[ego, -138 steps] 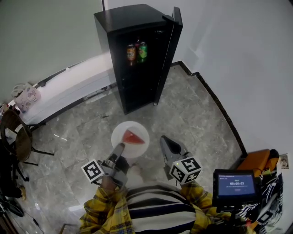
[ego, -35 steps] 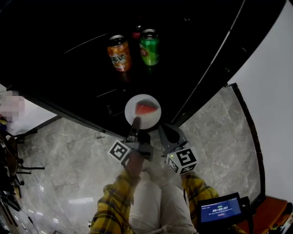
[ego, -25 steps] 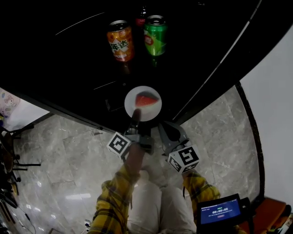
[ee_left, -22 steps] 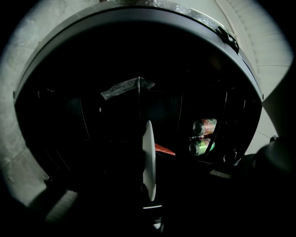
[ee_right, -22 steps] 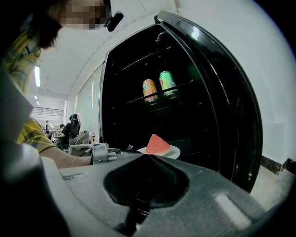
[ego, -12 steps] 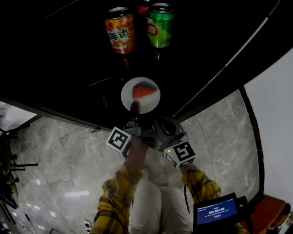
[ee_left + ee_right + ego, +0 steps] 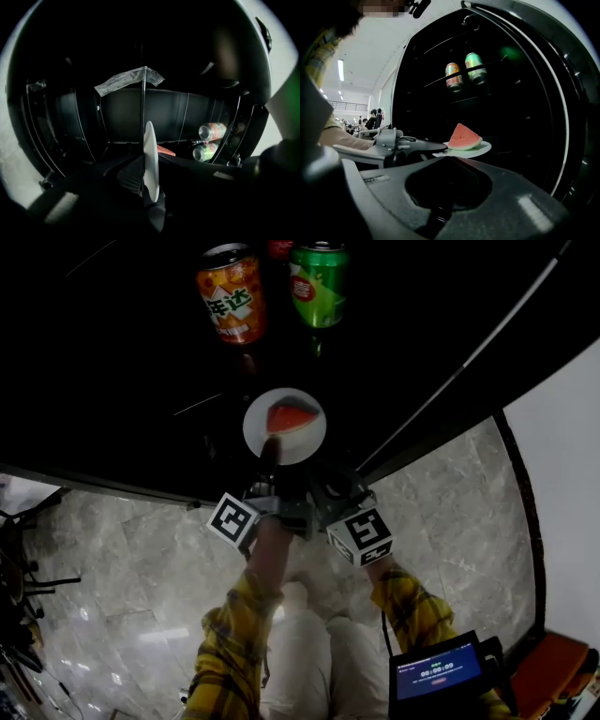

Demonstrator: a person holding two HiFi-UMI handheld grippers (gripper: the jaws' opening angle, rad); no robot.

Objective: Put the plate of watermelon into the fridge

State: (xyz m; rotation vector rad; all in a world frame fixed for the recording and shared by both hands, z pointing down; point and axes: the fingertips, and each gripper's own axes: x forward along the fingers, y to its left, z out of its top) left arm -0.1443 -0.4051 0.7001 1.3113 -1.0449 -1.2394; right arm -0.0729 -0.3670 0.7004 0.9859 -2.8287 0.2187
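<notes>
A white plate (image 7: 302, 439) bearing a red watermelon wedge (image 7: 287, 417) sits inside the dark open fridge (image 7: 122, 381), below the shelf with the cans. My left gripper (image 7: 270, 450) reaches in level and holds the plate's near rim. In the left gripper view the plate (image 7: 150, 157) stands edge-on between the jaws, and the pads still lie against it. Those jaws have just been opening a little. In the right gripper view the plate (image 7: 480, 149) and wedge (image 7: 464, 137) lie just ahead. My right gripper (image 7: 336, 491) sits close beside the left one, tips together and empty.
An orange can (image 7: 231, 294) and a green can (image 7: 317, 285) stand on the shelf above the plate. The open fridge door (image 7: 469, 362) runs along the right. Behind the person a small screen (image 7: 433, 679) glows over the marble floor (image 7: 112, 559).
The right gripper has come forward and down, closer to the left one at the fridge mouth. The left gripper and plate have stayed almost still inside the fridge.
</notes>
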